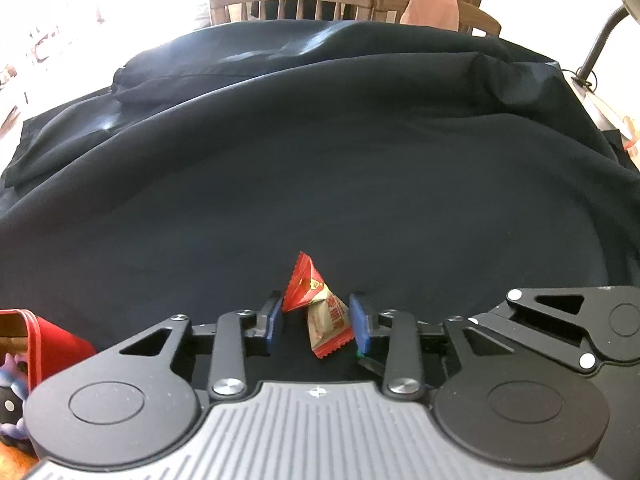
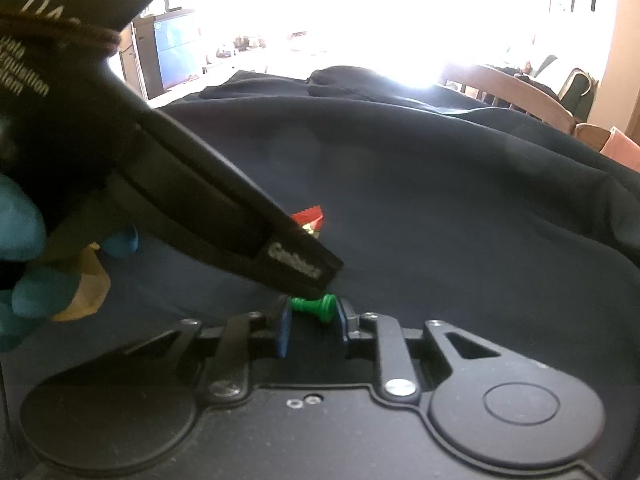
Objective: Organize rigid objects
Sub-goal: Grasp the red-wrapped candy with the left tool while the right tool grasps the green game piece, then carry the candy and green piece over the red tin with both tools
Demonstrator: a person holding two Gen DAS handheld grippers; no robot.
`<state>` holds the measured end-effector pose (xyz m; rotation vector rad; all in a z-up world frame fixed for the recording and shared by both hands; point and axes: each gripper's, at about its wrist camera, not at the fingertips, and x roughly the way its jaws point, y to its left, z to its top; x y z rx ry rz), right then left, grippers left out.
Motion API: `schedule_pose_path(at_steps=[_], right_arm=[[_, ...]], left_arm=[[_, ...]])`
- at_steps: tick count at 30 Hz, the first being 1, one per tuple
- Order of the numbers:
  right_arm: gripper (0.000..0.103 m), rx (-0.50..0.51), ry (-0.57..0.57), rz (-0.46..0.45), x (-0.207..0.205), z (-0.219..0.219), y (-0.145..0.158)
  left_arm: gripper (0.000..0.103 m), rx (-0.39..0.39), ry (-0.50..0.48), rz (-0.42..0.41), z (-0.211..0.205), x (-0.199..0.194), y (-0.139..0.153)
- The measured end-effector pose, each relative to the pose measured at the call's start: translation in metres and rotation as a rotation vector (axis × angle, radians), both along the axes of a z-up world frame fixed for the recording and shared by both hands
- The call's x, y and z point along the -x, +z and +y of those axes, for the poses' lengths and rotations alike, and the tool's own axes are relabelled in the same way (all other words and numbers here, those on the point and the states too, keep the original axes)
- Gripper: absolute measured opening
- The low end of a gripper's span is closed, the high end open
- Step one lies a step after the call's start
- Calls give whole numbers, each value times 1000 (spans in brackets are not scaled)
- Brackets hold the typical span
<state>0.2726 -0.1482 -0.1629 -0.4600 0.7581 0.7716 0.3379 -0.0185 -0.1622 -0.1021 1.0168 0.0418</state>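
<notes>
A red and beige wrapped candy (image 1: 320,316) stands on the dark cloth (image 1: 320,184). My left gripper (image 1: 317,322) is shut on it, its blue pads (image 1: 360,324) against the wrapper's sides. A small green pawn-shaped piece (image 2: 316,306) lies on its side between the blue pads (image 2: 285,332) of my right gripper (image 2: 313,320), which is shut on it. In the right wrist view the left gripper's black body (image 2: 208,208) crosses from the upper left to just above the pawn, and the candy's red tip (image 2: 308,218) shows behind it. The two grippers are close together, almost touching.
A red box (image 1: 52,340) with a purple and black toy figure (image 1: 10,400) sits at the left near edge. A hand in a blue glove (image 2: 24,280) holds the left gripper, with something yellow (image 2: 88,284) beneath it. Wooden chairs (image 1: 292,0) stand beyond the cloth's folded far edge.
</notes>
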Motion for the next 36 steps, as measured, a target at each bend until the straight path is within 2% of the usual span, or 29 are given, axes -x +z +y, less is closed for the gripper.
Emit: schedule_pose_path(at_steps=[8,22,28,36], right_arm=[[21,-14,-38,9,4,-13,6],[21,-44,-72,5,17,-22,32],[21,-59,-66,-3,35,-27,52],[21,-96,-49,-17,58,-18,74]], left_arm=[[24,21,34,-12,10,8,4],[23,44,47,-35,14,38,29],[23,8,37,-69,13,62,47],[23,1,39,-103,22,95,71]])
